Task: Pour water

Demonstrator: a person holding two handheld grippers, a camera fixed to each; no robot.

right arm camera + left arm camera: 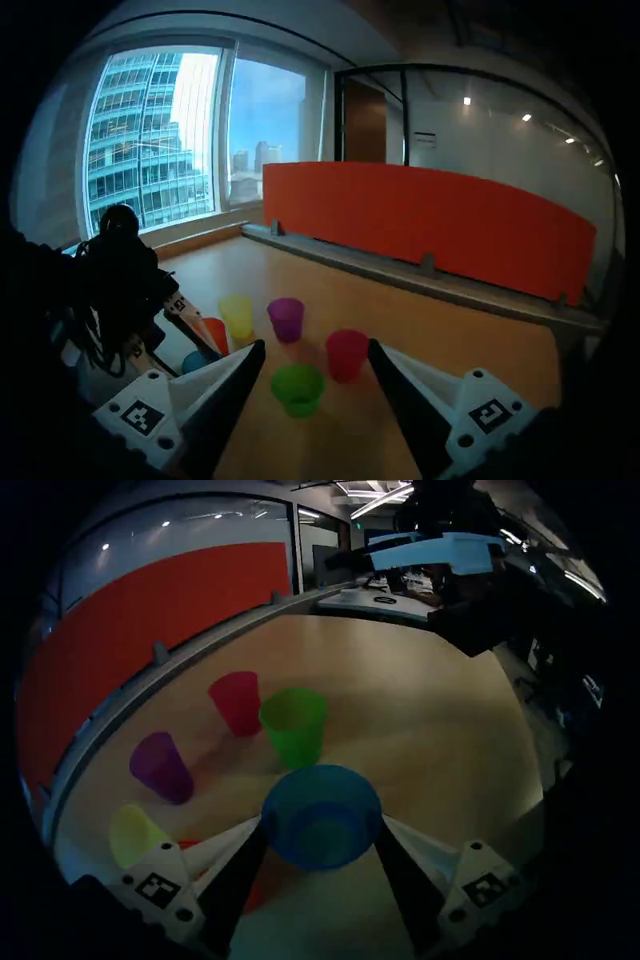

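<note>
The nearest cup (322, 816) sits low centre in the left gripper view, between the fingers (240, 864). Behind it on the counter (432, 704) stand a second cup (294, 724), a third cup (236, 702) up-left, and a fourth cup (162, 766) and fifth cup (134, 834) lower left.

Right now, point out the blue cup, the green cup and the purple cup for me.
blue cup (322, 820): left gripper view, on its inner wall.
green cup (297, 400): right gripper view, on its outer wall.
purple cup (164, 772): left gripper view, on its side wall.
</note>
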